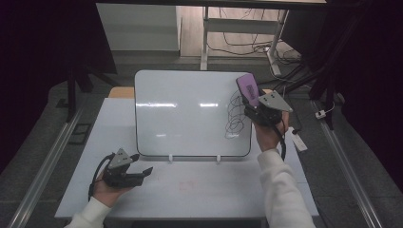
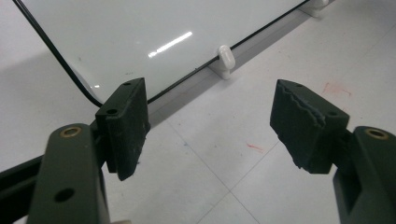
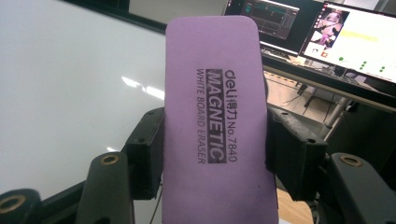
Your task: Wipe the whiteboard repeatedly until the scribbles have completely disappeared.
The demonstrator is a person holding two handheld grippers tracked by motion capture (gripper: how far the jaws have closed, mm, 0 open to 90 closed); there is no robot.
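A whiteboard (image 1: pixel 190 111) stands tilted on two white feet on the table, with black scribbles (image 1: pixel 234 114) near its right edge. My right gripper (image 1: pixel 254 105) is shut on a purple whiteboard eraser (image 1: pixel 248 89), held up at the board's upper right corner. In the right gripper view the eraser (image 3: pixel 217 121) sits upright between the two jaws, its printed label facing the camera. My left gripper (image 1: pixel 142 164) hovers open near the board's lower left corner, with nothing between its fingers (image 2: pixel 123 126). The left gripper view shows the board's bottom edge and one white foot (image 2: pixel 225 60).
The white table (image 1: pixel 190 190) has faint red marks (image 1: pixel 186 186) in front of the board. A small white tag (image 1: pixel 299 141) lies by the table's right edge. Cables and table legs (image 1: pixel 252 42) crowd the floor behind. Monitors (image 3: pixel 359 39) show beyond the board.
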